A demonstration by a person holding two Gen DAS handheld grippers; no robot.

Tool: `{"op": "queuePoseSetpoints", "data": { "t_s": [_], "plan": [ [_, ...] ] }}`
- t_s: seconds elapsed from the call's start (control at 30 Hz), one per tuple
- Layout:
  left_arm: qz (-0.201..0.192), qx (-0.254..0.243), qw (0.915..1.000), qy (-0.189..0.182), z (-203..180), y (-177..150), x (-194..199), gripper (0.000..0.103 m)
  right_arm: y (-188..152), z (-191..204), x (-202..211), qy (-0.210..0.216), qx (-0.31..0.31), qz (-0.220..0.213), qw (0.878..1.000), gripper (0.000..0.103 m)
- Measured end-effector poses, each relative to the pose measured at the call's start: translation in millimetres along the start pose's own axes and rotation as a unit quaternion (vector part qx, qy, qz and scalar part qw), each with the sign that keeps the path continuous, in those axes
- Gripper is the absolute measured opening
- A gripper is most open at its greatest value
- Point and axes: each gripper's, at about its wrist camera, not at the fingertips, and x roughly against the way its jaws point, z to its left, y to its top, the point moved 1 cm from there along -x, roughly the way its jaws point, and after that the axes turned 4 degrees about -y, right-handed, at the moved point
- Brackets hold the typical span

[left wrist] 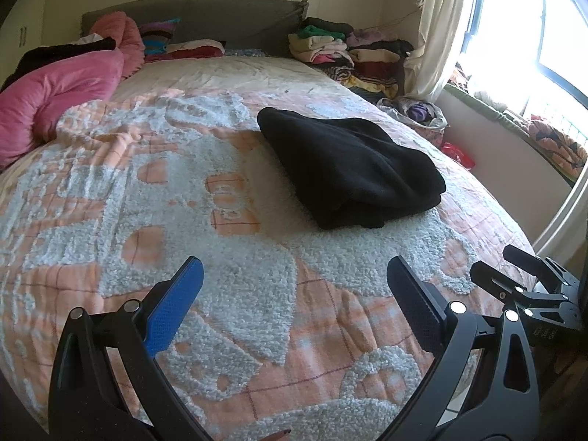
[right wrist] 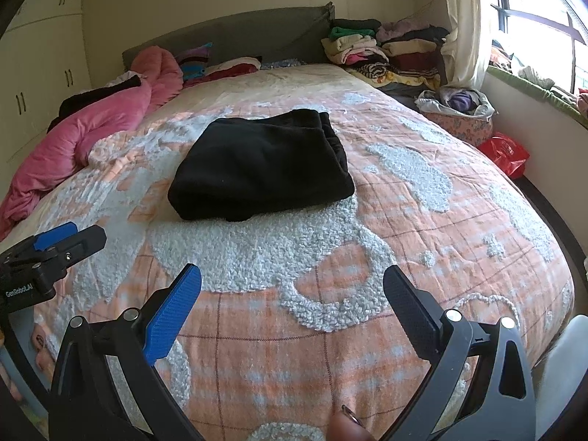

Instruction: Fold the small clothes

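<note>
The folded black fleece garment (right wrist: pixel 262 165) lies in the middle of the bed, on the orange and white tufted bedspread (right wrist: pixel 404 242). The 2 tools are well apart from it near the foot. The left hand-held gripper (left wrist: pixel 294 294) and the right hand-held gripper (right wrist: pixel 292 290) both have their jaws spread wide and empty.

Black fleece garment (left wrist: pixel 349 169) (right wrist: pixel 262 165), folded into a thick, roughly rectangular bundle (layered edges showing along one side). Lying flat in the middle of the orange-and-white bedspread (left wrist: pixel 235 286) (right wrist: pixel 404 220), well apart from the clothes piled by the headboard.
</note>
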Motion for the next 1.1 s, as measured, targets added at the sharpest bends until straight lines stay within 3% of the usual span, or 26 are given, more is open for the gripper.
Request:
{"op": "queuePoseSetpoints", "data": {
  "t_s": [1.1],
  "plan": [
    [0.000,0.008,0.9999,0.008,5.3,1.3,1.2,0.094,-3.2,0.8,-4.0,-0.009,0.002,0.005,1.000,0.099]
  ]
}}
